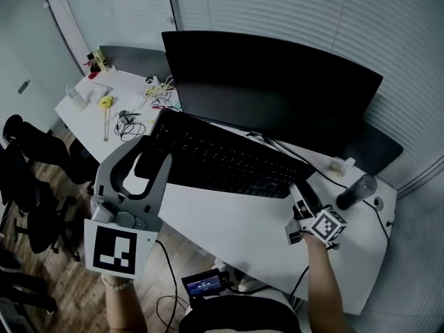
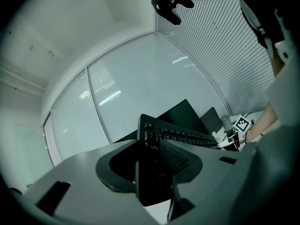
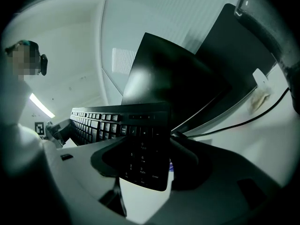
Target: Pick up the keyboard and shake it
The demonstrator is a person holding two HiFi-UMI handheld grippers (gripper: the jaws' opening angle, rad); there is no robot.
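Observation:
The long black keyboard [image 1: 222, 158] is held at both ends in front of the monitor, and it looks raised off the white desk [image 1: 229, 231]. My left gripper [image 1: 148, 159] is shut on its left end. In the left gripper view the keyboard [image 2: 180, 137] runs away from the jaws, with its end clamped in my left gripper [image 2: 154, 172]. My right gripper [image 1: 297, 188] is shut on the right end. In the right gripper view the number-pad end of the keyboard [image 3: 140, 125] sits between the pads of my right gripper [image 3: 143, 165].
A wide dark monitor [image 1: 270, 89] stands close behind the keyboard. A black cylinder [image 1: 355, 191] and cables lie at the desk's right. Small clutter and cords [image 1: 118, 113] cover the far left of the desk. Office chairs [image 1: 28, 151] stand on the floor at left.

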